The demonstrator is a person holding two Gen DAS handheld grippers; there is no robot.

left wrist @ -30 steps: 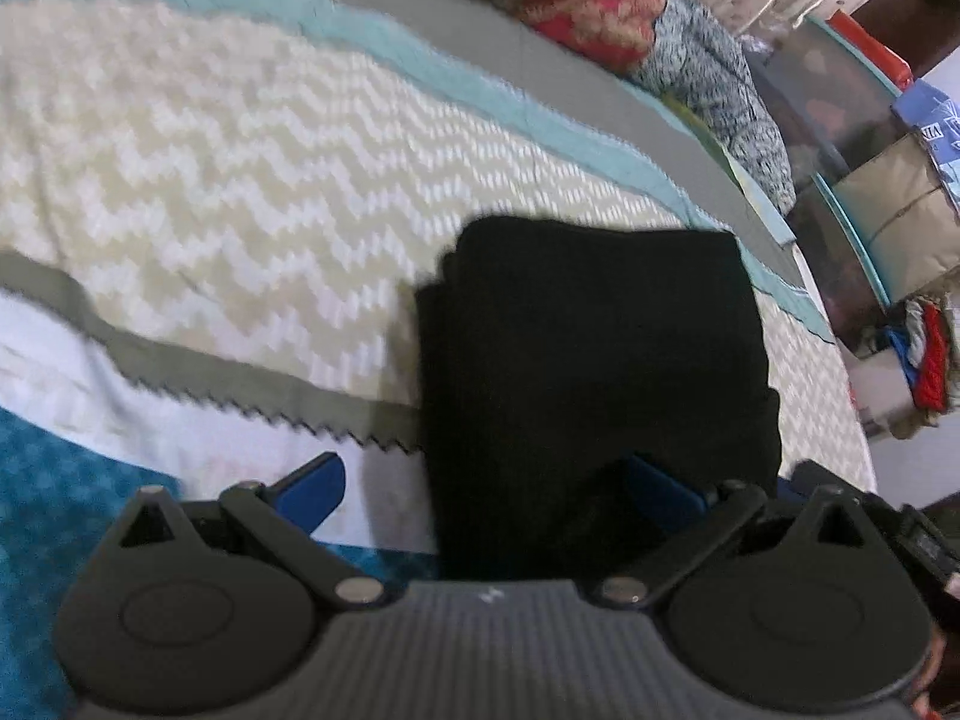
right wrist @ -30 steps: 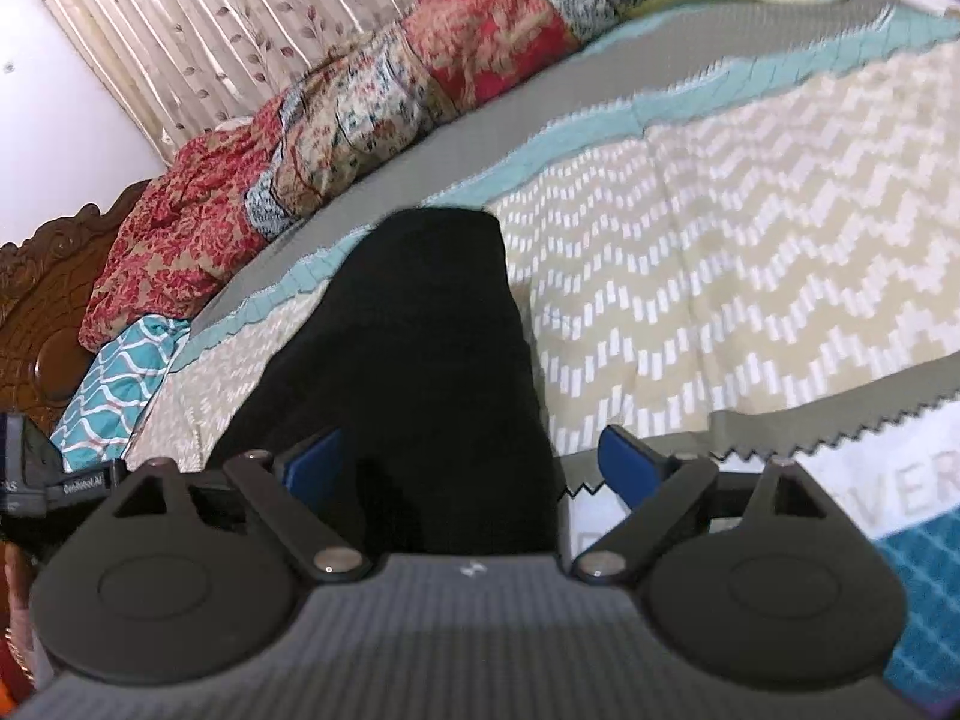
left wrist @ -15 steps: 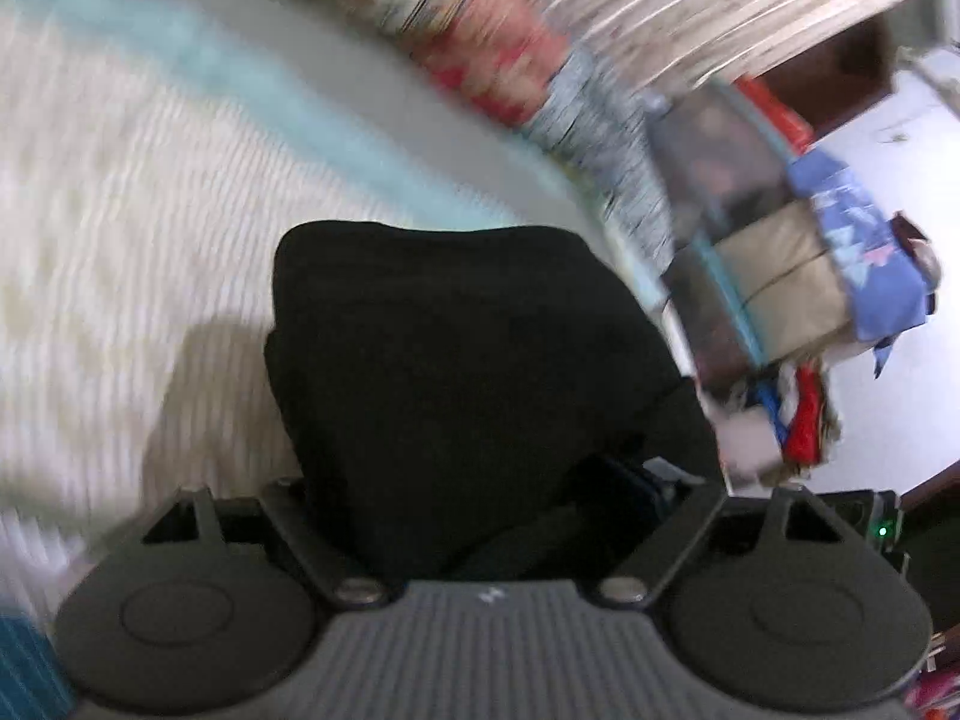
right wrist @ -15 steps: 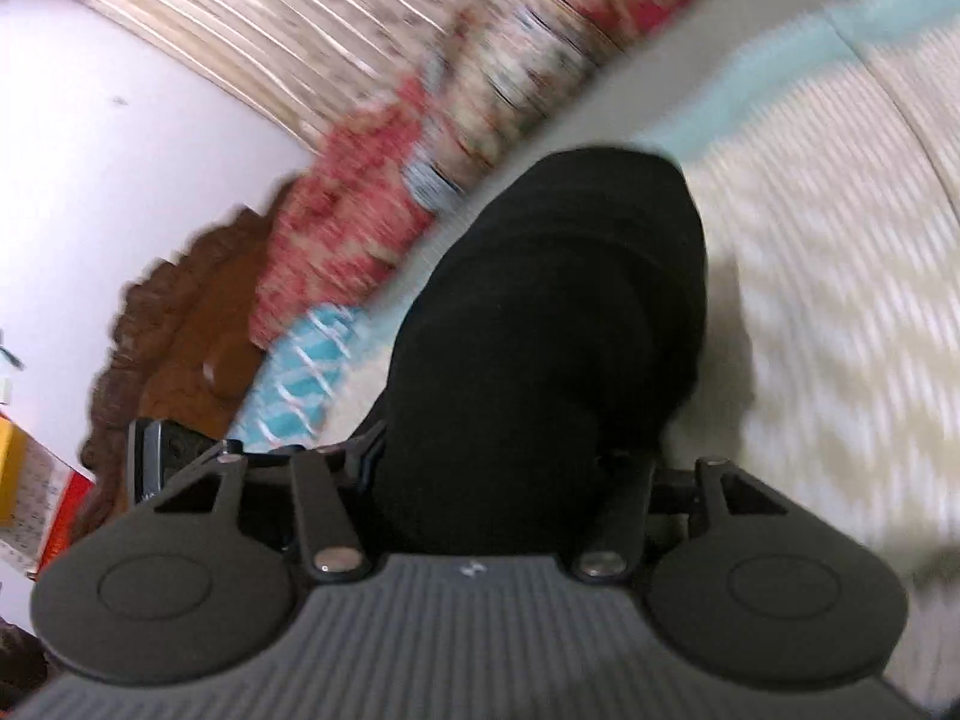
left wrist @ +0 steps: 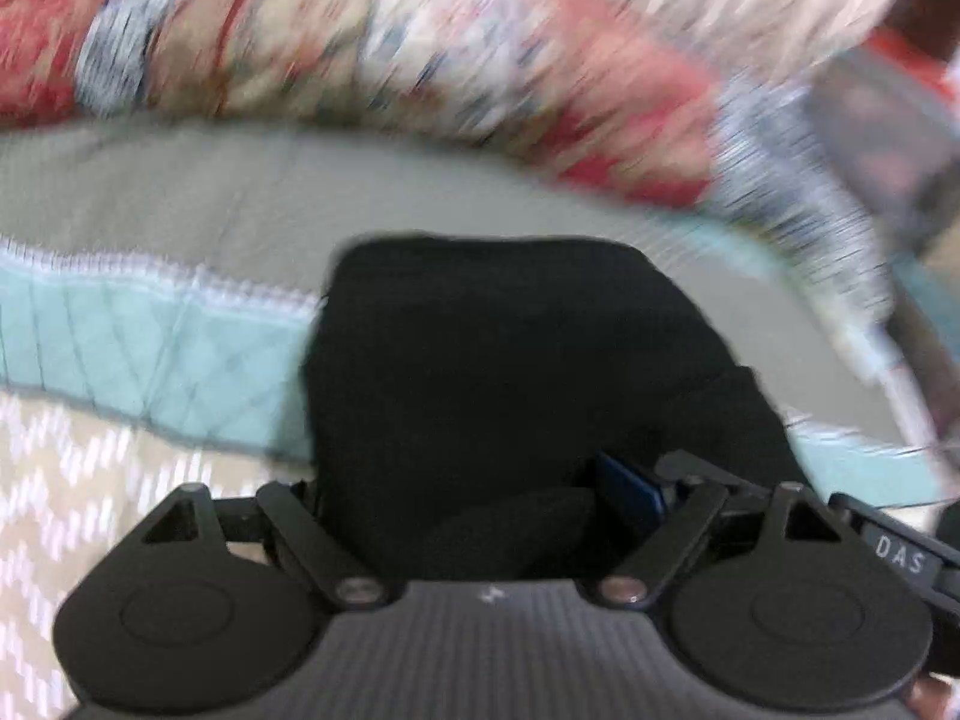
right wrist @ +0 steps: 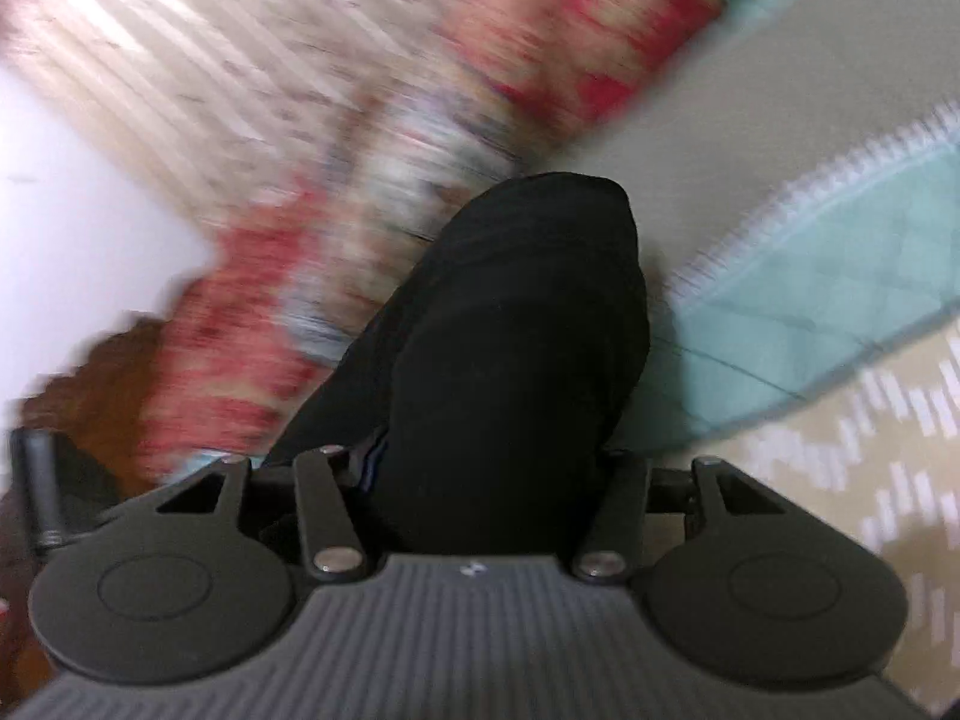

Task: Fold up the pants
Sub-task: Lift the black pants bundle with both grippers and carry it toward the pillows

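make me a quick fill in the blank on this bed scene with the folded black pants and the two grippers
1. The folded black fabric pants are ____ in colour.
2. The left gripper is shut on the ____.
3. In the right wrist view, the right gripper has black cloth between its ____.
4. The quilted band of the bedspread beside the pants is pale ____.

Missing words: black; pants; fingers; blue-green
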